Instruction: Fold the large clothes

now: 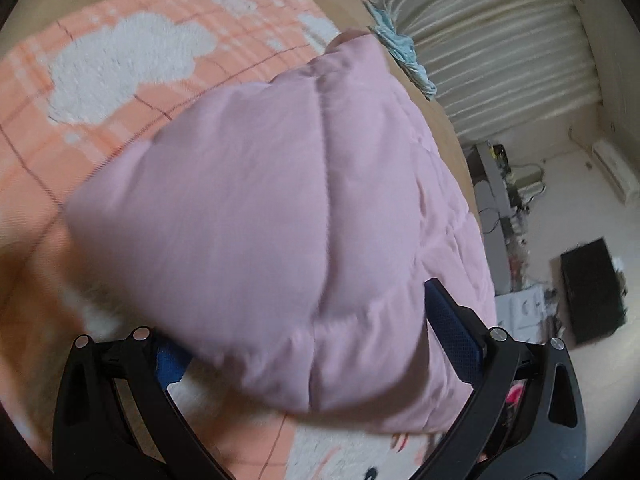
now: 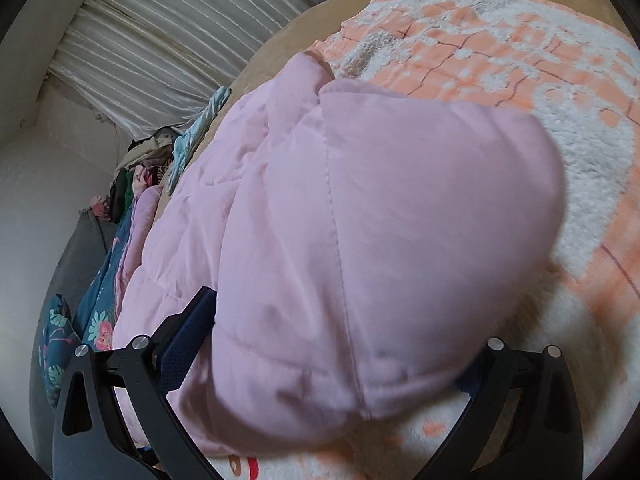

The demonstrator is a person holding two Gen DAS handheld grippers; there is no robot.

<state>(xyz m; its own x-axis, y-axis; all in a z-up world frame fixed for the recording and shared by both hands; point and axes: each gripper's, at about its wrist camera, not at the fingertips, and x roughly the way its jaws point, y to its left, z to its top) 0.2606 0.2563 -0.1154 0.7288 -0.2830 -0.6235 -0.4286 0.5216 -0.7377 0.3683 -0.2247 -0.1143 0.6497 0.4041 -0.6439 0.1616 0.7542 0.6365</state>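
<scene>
Both tongs, left [image 1: 316,344] and right [image 2: 332,356], stand wide around a puffy fold of the pink jacket [image 1: 280,208], whether gripping I cannot tell, lifted over the blanket [image 1: 120,64] at 11 o'clock, so folding seems midway.

Left gripper [image 1: 312,344] jaws spread wide; right gripper [image 2: 332,344] jaws likewise.
</scene>
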